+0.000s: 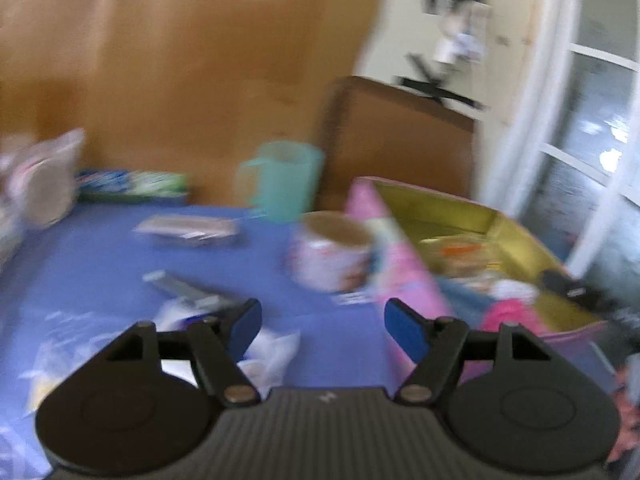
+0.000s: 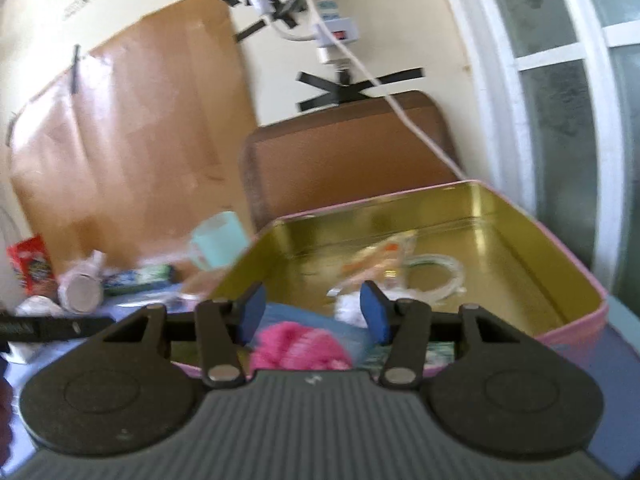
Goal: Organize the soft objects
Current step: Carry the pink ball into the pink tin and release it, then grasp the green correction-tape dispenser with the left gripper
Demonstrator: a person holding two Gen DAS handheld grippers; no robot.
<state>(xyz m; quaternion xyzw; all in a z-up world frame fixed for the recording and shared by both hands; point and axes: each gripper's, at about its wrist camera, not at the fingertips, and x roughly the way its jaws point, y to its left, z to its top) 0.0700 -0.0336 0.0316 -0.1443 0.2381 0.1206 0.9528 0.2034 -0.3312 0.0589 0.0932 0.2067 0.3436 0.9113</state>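
now | left claw (image 1: pixel 323 320) open | right claw (image 2: pixel 313 307) open | labels blurred, unreadable

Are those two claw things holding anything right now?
No. The left gripper and the right gripper both stand open with nothing between their fingers.

**Blue-covered counter and what lies on it**

The counter (image 1: pixel 100 248) wears a blue cover. At its back edge stand a teal mug (image 1: pixel 284 180), a flat green-and-blue packet (image 1: pixel 132 184) and a clear bag (image 1: pixel 52 176) at the far left. Nearer the middle lie a flat wrapped packet (image 1: pixel 188 228) and a patterned round tin (image 1: pixel 330 256), which sits just beside the pink tin box (image 1: pixel 400 264) at the right. Crumpled clear and white wrappers (image 1: pixel 264 352) lie at the near left. Blur hides finer detail.
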